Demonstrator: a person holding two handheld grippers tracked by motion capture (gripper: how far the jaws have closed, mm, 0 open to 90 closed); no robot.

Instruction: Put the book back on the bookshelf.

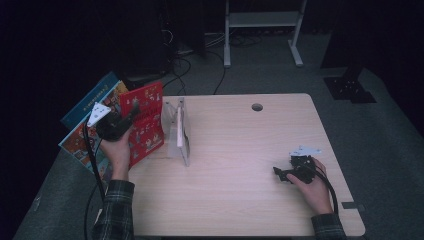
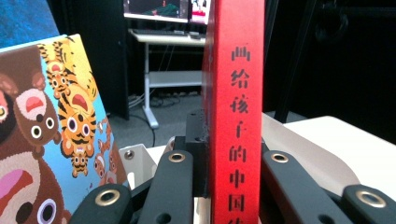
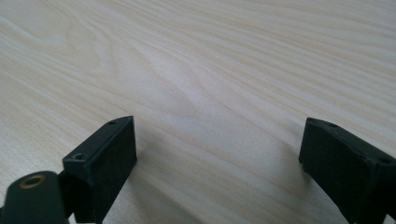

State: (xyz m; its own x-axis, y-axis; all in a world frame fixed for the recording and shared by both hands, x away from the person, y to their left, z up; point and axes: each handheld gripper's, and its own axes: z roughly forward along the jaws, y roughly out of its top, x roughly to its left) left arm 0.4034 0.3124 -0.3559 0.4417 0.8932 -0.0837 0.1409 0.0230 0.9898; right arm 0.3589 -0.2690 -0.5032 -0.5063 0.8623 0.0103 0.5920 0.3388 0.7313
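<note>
Red book [image 1: 146, 125], held upright by its spine in the clamped jaws of the left gripper [image 1: 131, 113], raised at the left edge of the table [image 1: 240, 200] beside a clear stand [image 1: 182, 131]; right gripper [image 1: 281, 173], jaws spread wide, is rested low on the table's right part

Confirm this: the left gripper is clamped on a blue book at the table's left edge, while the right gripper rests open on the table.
One thing is wrong: the book is red, not blue. The left gripper view shows the left gripper shut on the spine of the red book. The rest holds: it is at the left edge of the table, and the right gripper rests open on it.
</note>
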